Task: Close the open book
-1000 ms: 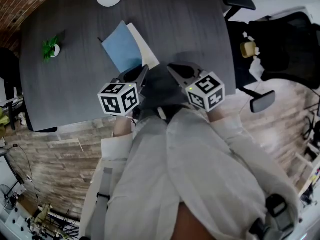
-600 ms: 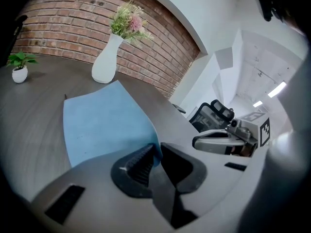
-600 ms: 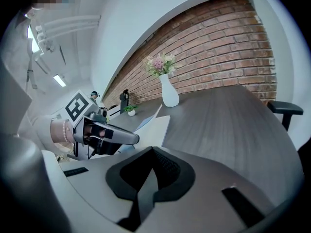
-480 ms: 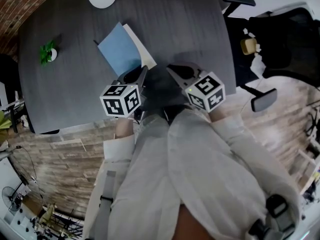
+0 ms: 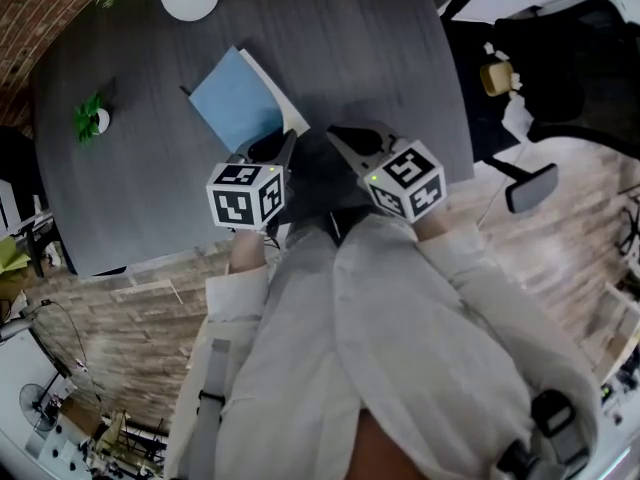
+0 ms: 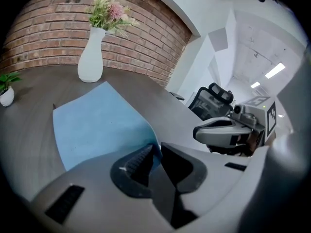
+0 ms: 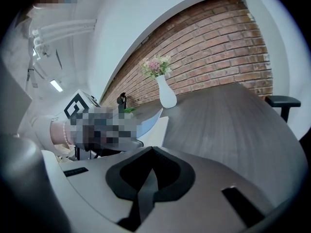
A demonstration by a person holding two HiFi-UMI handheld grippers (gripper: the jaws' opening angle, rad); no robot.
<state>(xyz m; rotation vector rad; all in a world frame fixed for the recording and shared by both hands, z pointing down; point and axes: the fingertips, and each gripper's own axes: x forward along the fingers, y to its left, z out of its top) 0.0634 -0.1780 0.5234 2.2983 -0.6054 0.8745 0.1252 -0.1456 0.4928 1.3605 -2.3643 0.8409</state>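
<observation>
Left gripper (image 5: 288, 140) rolled a touch, jaws nipping a corner of the book (image 5: 236, 98)
Smooth blue cover curls up over cream pages on the dark wood-grain table (image 5: 380, 48); right gripper (image 5: 336, 134) hovers beside, jaws pressed together, empty

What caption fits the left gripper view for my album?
The left tool pinches a corner of the blue book cover near a white vase.

Prob. an office; swivel chairs (image 6: 212, 100), big mtg table (image 5: 360, 48).
</observation>
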